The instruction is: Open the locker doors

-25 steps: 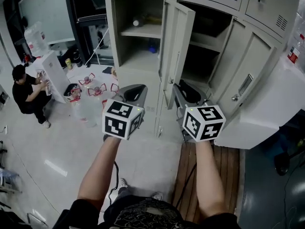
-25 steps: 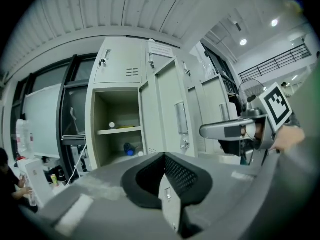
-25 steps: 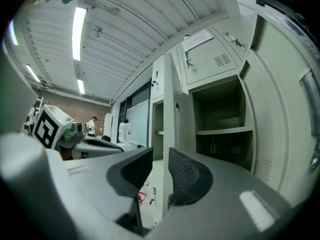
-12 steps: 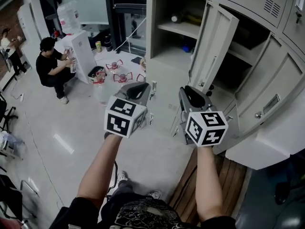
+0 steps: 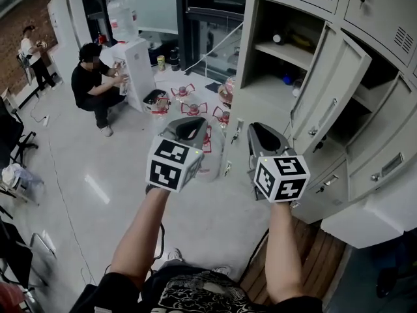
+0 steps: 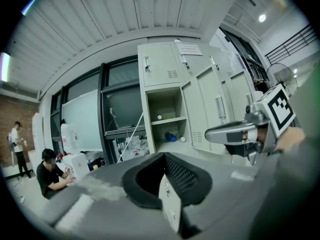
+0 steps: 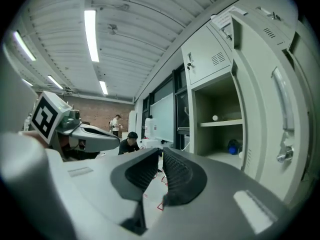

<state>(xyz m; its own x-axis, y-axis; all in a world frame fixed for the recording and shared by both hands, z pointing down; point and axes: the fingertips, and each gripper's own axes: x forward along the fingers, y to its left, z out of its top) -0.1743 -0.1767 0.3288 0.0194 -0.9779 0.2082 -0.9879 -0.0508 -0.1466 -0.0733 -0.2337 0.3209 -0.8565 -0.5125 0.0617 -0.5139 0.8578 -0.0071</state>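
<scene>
Lockers (image 5: 329,103): pale grey-beige all over, doors and shelves alike.
Left gripper (image 5: 186,129) and right gripper (image 5: 264,135): grey shells, black mesh-textured pads (image 7: 180,171). Each carries a white cube (image 5: 172,165) with black square markers.
Floor (image 5: 91,194): pale grey, glossy.
Plank platform (image 5: 316,259): brown.
Brick wall (image 5: 23,15): reddish-brown.
Crouching person (image 5: 91,87): black clothes.
Water dispenser (image 5: 138,70): white.
Small item on locker shelf (image 5: 287,79): blue.
</scene>
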